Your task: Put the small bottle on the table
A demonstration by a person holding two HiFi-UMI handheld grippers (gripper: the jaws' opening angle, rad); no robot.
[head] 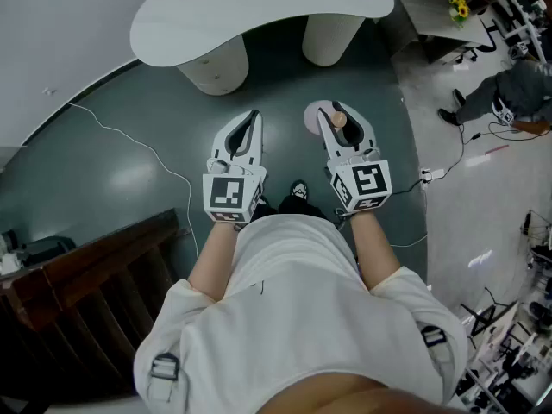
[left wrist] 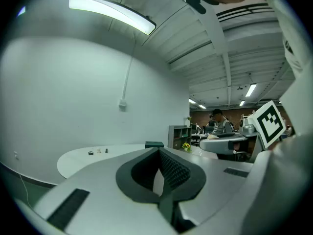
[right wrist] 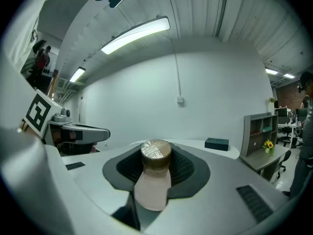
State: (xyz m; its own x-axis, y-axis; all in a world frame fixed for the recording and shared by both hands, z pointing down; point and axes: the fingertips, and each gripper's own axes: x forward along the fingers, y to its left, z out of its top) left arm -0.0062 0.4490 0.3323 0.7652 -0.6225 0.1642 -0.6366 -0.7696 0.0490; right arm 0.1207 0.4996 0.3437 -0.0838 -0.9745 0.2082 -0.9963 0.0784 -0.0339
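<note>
The small bottle, pale pink with a brown cap, sits between the jaws of my right gripper, which is shut on it, held over the grey floor in front of me. In the right gripper view the bottle stands between the dark pads with its cap uppermost. My left gripper is beside it, shut with nothing in it; its pads meet in the left gripper view. The white curved table lies ahead, beyond both grippers.
Small items and a dark box rest on the table. A white cable runs over the floor at left. Dark wooden furniture stands at lower left. A person and desks are at the far right.
</note>
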